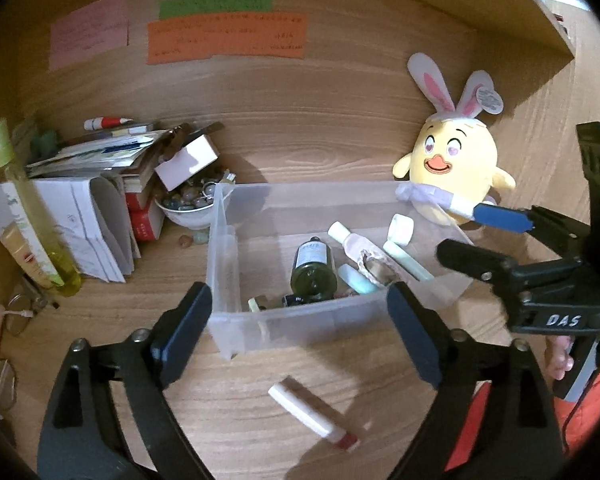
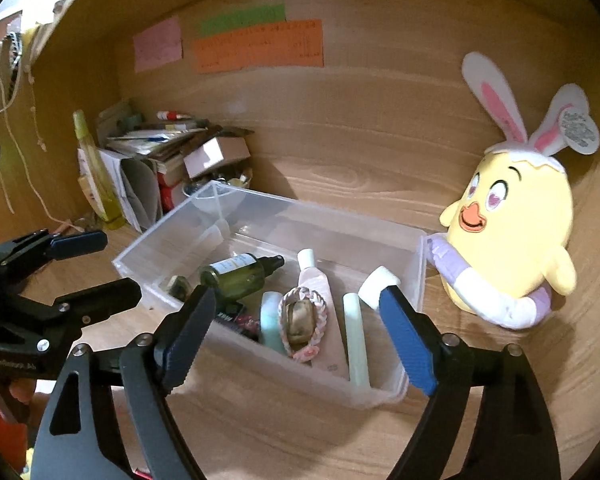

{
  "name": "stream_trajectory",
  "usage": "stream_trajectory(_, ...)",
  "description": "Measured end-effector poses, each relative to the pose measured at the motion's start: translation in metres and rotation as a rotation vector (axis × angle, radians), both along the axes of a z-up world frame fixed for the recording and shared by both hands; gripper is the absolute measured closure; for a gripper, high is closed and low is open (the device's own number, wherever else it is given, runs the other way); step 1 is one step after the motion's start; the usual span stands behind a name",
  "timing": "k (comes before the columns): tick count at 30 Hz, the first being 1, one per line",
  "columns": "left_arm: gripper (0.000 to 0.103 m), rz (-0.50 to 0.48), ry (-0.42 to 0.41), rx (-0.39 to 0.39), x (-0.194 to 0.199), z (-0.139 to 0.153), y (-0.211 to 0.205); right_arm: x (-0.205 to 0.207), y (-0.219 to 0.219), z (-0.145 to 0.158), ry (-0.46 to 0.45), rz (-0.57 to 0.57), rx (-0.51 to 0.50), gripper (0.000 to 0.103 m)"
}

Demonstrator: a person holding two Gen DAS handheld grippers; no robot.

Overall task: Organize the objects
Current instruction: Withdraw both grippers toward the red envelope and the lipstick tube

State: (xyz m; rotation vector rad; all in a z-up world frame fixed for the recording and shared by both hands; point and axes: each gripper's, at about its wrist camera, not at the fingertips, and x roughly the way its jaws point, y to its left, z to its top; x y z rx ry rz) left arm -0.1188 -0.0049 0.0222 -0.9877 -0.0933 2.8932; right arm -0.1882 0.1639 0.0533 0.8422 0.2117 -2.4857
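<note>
**A:** Both your claws stand wide apart with nothing between the pads. Your left gripper (image 1: 300,332) hangs just short of the clear bin (image 1: 236,248), whose near wall shows between its fingers. Your right gripper (image 2: 296,336) is over the bin's near right corner.

**B:** So what's left to tidy?

**A:** My guess is the white tube with the red cap (image 1: 314,416). It lies flat on the wooden desk (image 1: 300,152), below and between your left fingers, nearer to you than the bin and apart from it. Everything else small is already inside: the dark green bottle (image 2: 238,276) ahead of your right claw's left finger, then the pink tube (image 2: 320,292), the braided band (image 2: 302,320) and the pale green stick (image 2: 356,340) between its fingers.

**B:** How should I take it?

**A:** Use the left claw, since the tube sits closest under it. It lies slantwise, so turn your wrist until the fingers straddle its narrow width, come down near the middle of the white body, and close gently; a round tube may roll away. Keep the right claw off to its side, near the chick plush (image 2: 516,232), so the two don't collide over the bin.
</note>
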Motion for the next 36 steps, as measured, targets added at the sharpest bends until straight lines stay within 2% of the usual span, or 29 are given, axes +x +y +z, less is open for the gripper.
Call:
stream_trajectory(10,0.011,0.016,-0.085,0.004,0.024,-0.021,-0.017,0.055,0.023,0.000,0.031,0.020,-0.013,0.018)
stream_trajectory(18,0.011,0.015,-0.211,-0.002,0.037,-0.060,-0.020,0.101,0.034,-0.028,-0.032,0.087,0.003,0.017)
stream_trajectory(26,0.011,0.039,-0.246,-0.009,0.053,-0.073,-0.028,0.133,0.042,-0.059,-0.108,0.131,0.052,0.017)
stream_trajectory(28,0.011,0.052,-0.255,-0.003,0.056,-0.076,-0.033,0.139,0.044,-0.063,-0.128,0.150,0.047,0.013)
stream_trajectory(30,0.011,0.060,-0.265,-0.004,0.059,-0.078,-0.036,0.144,0.045,-0.067,-0.141,0.165,0.050,0.003)
stream_trajectory(36,0.011,0.063,-0.283,-0.002,0.059,-0.081,-0.036,0.146,0.029,-0.076,-0.151,0.219,0.090,0.001)
